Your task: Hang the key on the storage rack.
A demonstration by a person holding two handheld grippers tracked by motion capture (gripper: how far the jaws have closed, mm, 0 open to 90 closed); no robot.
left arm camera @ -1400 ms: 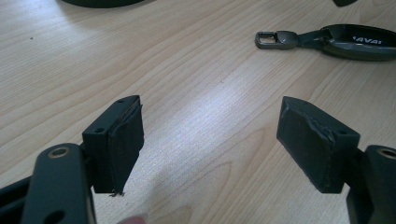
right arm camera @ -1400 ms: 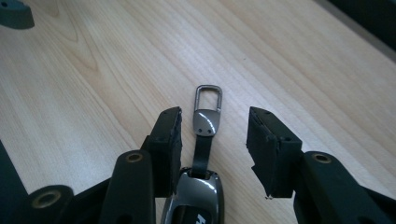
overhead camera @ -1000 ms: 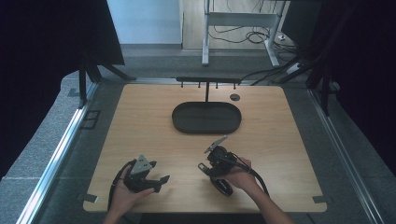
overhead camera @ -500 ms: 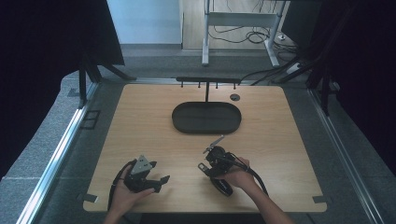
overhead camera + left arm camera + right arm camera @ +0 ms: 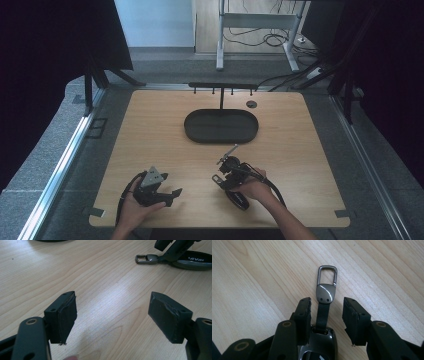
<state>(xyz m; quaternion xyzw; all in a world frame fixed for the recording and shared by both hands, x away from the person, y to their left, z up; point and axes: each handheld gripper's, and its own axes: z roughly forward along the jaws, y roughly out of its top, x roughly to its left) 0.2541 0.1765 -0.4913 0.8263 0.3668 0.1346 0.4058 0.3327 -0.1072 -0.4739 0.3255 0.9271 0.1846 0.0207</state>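
Right hand-held gripper (image 5: 326, 315) barely shifted since a second ago; its jaws had just been closing a little, with the key fob (image 5: 322, 340) between them. Left hand-held gripper (image 5: 112, 315) sat where it was.

In the right gripper view the jaws stood partly apart, one either side of the fob's black strap (image 5: 322, 313). Left jaw sat close against the fob body; right jaw showed a clear gap. Couldn't tell if the pads pressed on anything, so no confirmed grip. Metal clip (image 5: 326, 283) lay flat on the counter (image 5: 249, 290) just past the jaw tips, loop end pointing away.

High view put the right hand-held gripper (image 5: 231, 172) and fob at the near middle of the counter (image 5: 300, 150), well short of the dark oval tray (image 5: 221, 126). Right hand (image 5: 255, 189) was wrapped around the gripper body.

Left hand-held gripper (image 5: 156, 187) rested low at the near left, jaws wide open, only bare wood between them. Its own view caught the clip (image 5: 146, 258) and fob (image 5: 192, 260) at the upper right, well apart from its jaws.
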